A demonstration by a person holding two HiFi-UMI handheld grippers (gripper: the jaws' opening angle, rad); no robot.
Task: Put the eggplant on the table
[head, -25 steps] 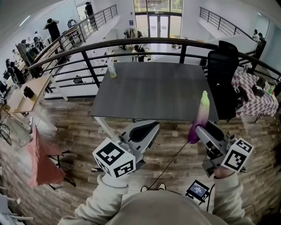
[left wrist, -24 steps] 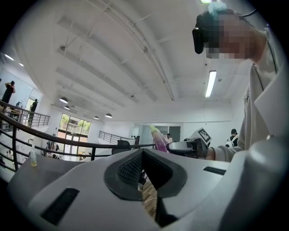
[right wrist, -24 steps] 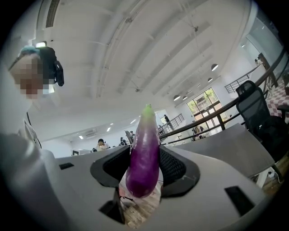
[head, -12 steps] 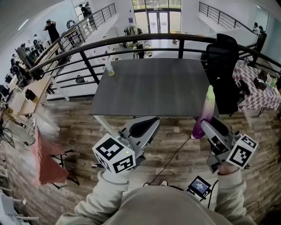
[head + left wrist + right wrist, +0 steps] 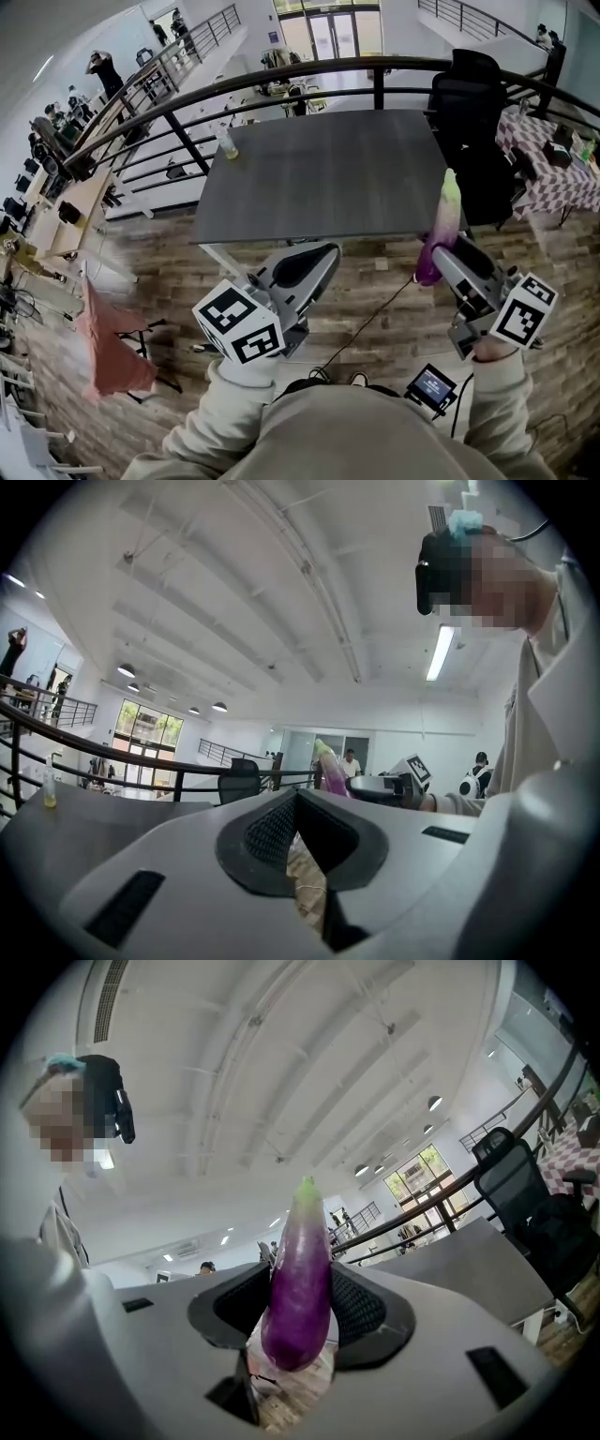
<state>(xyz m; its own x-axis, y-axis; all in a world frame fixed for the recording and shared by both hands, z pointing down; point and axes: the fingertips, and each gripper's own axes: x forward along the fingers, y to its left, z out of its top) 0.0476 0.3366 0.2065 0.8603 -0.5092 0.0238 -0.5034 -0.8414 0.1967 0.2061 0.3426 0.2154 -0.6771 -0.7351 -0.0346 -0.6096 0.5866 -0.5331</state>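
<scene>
Since the table (image 5: 319,178) has come closer, the right gripper (image 5: 445,255) clenching the eggplant (image 5: 448,211) nearly reaches it; left gripper (image 5: 314,261) closed on nothing.

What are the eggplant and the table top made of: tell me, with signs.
Eggplant: glossy smooth skin, purple fading to a green tip; real or plastic, unclear. Table top: matt grey, faintly streaked grain, likely laminate or wood.
</scene>
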